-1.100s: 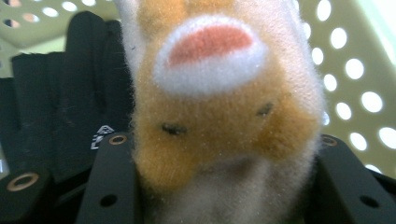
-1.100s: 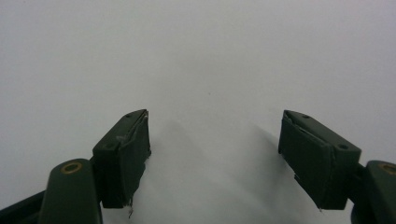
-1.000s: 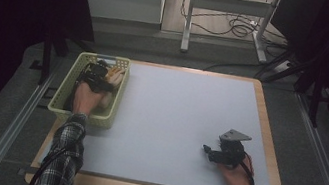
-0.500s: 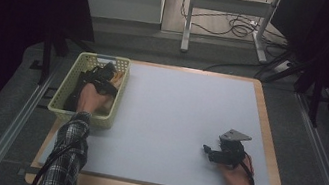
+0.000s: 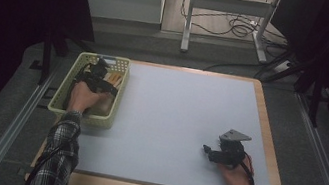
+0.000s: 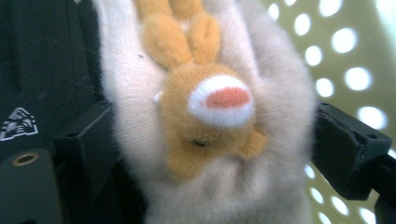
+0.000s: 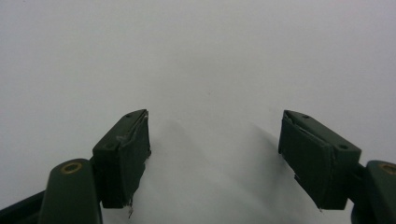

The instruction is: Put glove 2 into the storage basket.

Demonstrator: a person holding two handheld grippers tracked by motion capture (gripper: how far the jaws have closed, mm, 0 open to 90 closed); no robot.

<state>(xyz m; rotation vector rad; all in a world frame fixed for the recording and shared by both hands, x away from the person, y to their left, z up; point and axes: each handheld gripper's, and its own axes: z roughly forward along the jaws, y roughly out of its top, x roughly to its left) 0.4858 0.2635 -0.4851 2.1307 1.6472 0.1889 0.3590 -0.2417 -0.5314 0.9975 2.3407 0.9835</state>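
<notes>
A furry plush toy (image 6: 210, 121), cream with an orange-tan face and a white-and-pink snout, fills the space between the two black jaws of my left gripper (image 6: 215, 144). The jaws stand wide apart, flanking the toy on both sides. In the high view my left gripper (image 5: 98, 75) is down inside a pale yellow-green perforated basket (image 5: 55, 107) at the table's left edge. My right gripper (image 5: 209, 152) rests low over the pale mat near the front right. Its jaws (image 7: 215, 140) are open with nothing between them.
A light grey mat (image 5: 184, 111) covers the wooden table (image 5: 271, 156). The basket's perforated wall (image 6: 355, 51) rises close behind the toy. Something orange (image 5: 113, 80) lies in the basket beside my left gripper. Table legs and cables lie on the floor beyond the far edge.
My left hand has shifted slightly inside the basket. The right gripper has stayed where it was.
</notes>
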